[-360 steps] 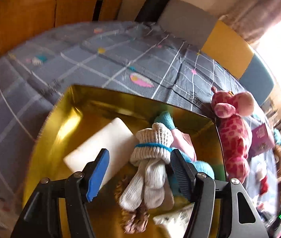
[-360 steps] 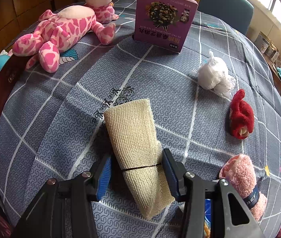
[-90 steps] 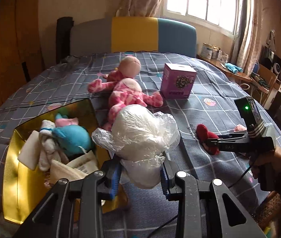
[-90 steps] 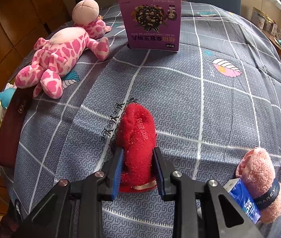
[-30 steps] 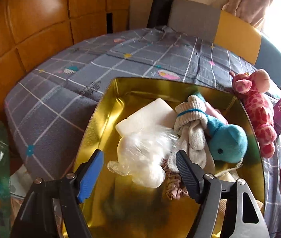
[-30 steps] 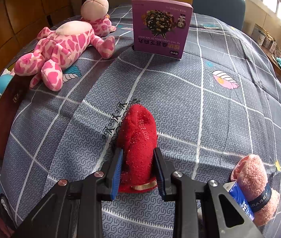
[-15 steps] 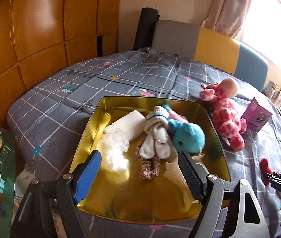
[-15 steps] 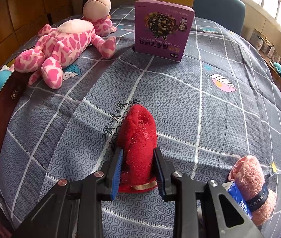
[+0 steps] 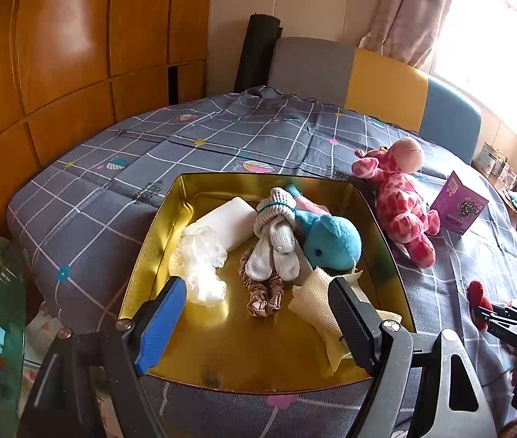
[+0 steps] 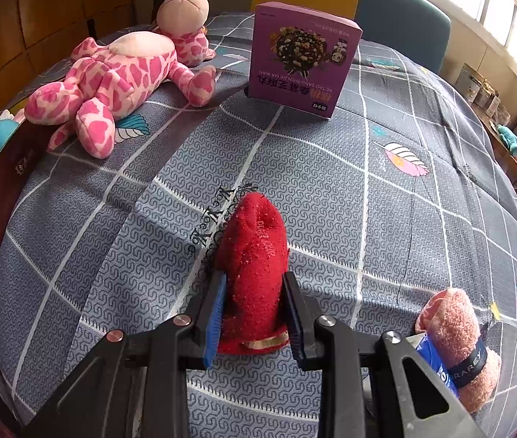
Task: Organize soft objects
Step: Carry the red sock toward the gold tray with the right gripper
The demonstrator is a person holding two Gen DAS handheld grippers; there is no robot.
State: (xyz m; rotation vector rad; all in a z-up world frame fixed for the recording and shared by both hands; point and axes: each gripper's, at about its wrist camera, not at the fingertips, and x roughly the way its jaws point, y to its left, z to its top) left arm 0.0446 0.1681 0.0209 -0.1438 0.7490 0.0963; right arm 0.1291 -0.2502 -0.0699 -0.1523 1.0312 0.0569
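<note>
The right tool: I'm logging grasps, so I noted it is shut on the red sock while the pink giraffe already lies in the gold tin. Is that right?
Not quite. The right tool is shut on the red sock, but the pink giraffe lies on the bedspread beside the gold tin, not in it. The left wrist view shows this.

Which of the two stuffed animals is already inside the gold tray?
The blue plush. It lies within the gold tray among the socks and cloths, while the pink spotted giraffe lies outside on the grey bedspread, just beyond the tray's far right edge.
</note>
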